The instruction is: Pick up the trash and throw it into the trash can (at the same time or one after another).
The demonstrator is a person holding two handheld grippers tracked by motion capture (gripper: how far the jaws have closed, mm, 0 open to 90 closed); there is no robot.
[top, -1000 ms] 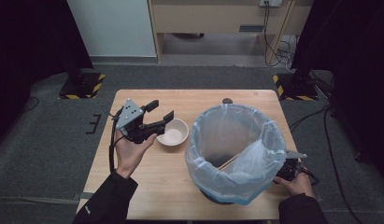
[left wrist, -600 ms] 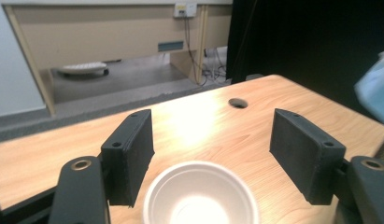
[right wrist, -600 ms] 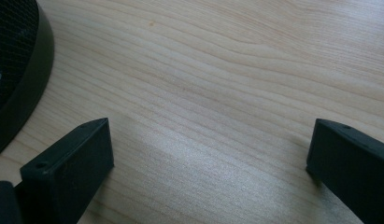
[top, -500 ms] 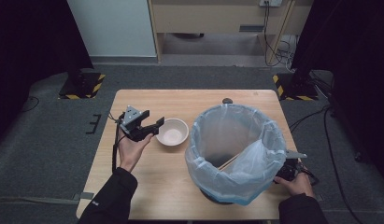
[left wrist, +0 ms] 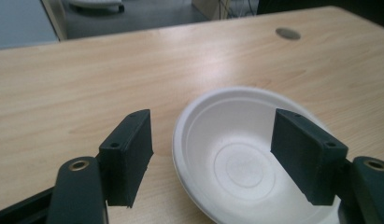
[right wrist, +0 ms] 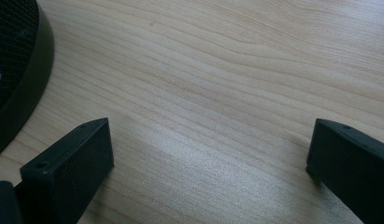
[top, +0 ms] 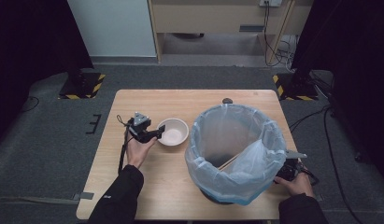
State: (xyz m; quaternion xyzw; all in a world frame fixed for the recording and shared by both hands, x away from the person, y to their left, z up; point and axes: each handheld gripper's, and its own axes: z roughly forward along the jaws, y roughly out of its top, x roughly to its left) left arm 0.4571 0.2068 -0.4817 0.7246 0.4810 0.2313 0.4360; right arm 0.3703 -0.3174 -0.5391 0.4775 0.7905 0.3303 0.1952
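**Left gripper lines up on the paper bowl's rim**

The left gripper (top: 154, 134), left of centre in the high view, has its jaws spread wide and astride the near rim of the white paper bowl (top: 173, 131), one jaw outside, one over the hollow, likely to pinch the wall. The bowl sits empty on the wooden table (top: 143, 182), just left of the bag-lined bin (top: 234, 151), probably its destination. The right gripper (top: 285, 170), lower right, rests spread-jawed, holding nothing, beside the bin's base.

No writing, label, brand or number can be read anywhere here; nothing in these views, near or far, bears any legible print or sign.
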